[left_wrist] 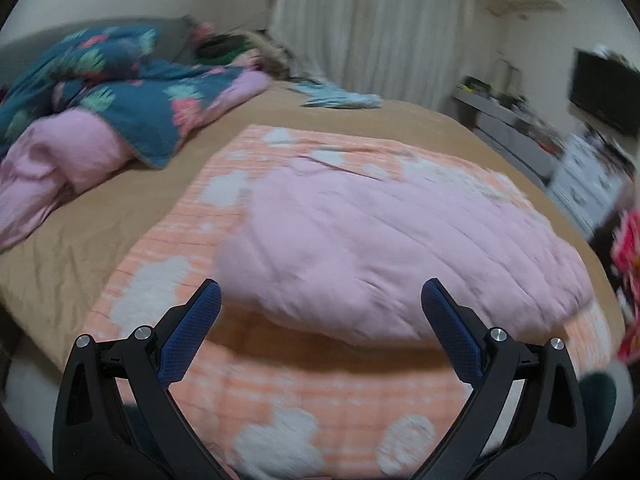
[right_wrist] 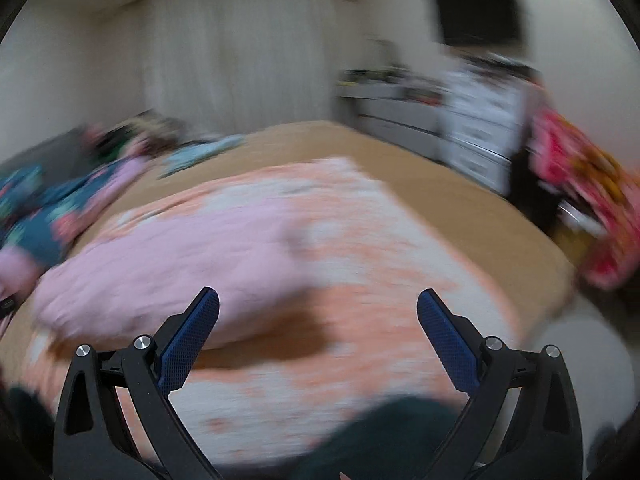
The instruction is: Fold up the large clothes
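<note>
Left claw [left_wrist: 320, 312] spread wide, gripping nothing, hovering over the near edge of the blanket [left_wrist: 280, 396]. Right claw [right_wrist: 318, 320] likewise spread and empty above the blanket [right_wrist: 360, 320]; that view is blurred. Blanket, orange with white patches, lies on the bed [left_wrist: 80, 232], pink side folded over on top. Beyond the blanket, left: a blue floral quilt [left_wrist: 132, 96]. Farther back: curtains [left_wrist: 372, 28].

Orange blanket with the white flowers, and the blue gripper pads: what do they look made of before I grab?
The orange blanket looks like a soft quilted fabric, pink on its folded-over side: stitched lines and puffy folds show; fibre unclear. The left gripper and right gripper are both open; their blue pads look like matte rubber or plastic with a fine cross-hatched grip texture.
</note>
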Available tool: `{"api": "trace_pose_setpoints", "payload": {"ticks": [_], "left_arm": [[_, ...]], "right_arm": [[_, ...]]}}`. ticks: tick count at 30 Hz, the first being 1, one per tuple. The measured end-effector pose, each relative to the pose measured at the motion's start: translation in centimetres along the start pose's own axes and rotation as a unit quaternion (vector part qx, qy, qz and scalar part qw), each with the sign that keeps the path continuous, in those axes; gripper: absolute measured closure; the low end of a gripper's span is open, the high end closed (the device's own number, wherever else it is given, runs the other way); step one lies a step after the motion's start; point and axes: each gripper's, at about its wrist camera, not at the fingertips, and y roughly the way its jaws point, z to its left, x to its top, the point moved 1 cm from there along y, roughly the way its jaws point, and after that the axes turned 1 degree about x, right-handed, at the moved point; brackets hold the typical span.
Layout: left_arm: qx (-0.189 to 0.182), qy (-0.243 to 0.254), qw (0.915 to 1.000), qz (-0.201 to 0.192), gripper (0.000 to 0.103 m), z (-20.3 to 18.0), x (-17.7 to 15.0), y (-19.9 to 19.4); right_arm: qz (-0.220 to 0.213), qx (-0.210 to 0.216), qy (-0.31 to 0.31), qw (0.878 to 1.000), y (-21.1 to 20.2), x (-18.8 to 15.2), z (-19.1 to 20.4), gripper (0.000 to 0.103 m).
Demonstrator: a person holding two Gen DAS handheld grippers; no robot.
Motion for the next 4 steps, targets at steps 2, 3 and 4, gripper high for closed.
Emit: {"api": "trace_pose_setpoints", "payload": {"ticks": [2, 3, 4], "left_arm": [[0.029, -0.028, 0.9991, 0.014, 0.009, 2.9, 1.3, 1.2], [0.051, -0.053, 0.9971, 0.018, 0.009, 5.6, 2.4, 1.9], [0.065, -0.067, 0.9955, 0.013, 0.009, 7.4, 3.1, 2.2]], "right_arm": [[0.012, -0.092, 0.045, 0.995, 1.8, -0.4, -7.4, 0.004], [0.017, -0.120, 0.059, 0.991, 2.6, -0.7, -10.1, 0.004], [0.037, -0.176, 0.077, 0.981, 4.0, -1.4, -14.5, 0.004]]}}
